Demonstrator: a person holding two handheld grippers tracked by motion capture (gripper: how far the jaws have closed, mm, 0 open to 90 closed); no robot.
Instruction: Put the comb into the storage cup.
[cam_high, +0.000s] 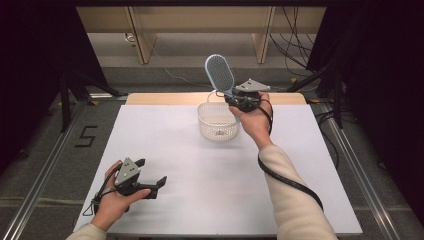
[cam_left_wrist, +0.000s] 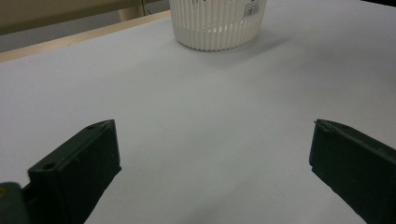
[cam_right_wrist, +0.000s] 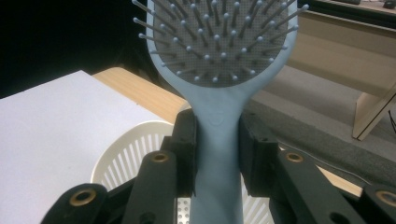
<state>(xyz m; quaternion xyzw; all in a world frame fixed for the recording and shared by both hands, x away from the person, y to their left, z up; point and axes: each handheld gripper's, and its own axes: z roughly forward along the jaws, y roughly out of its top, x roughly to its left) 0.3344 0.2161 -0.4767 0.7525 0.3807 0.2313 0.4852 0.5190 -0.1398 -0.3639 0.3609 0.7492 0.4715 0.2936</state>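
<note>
Rising above the white basket (cam_high: 217, 121), pale-blue bristled hairbrush (cam_high: 219, 73), handle clamped.

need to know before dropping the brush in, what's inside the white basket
The white basket looks nearly empty: through its open top one small dark thing lies on the bottom, too small to identify. The right gripper, holding the hairbrush, covers its far right rim.

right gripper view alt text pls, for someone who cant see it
A pale blue plastic paddle hairbrush stands upright, its handle clamped between the right gripper's black fingers. Below it sits a white slotted plastic basket on a white table.
</note>
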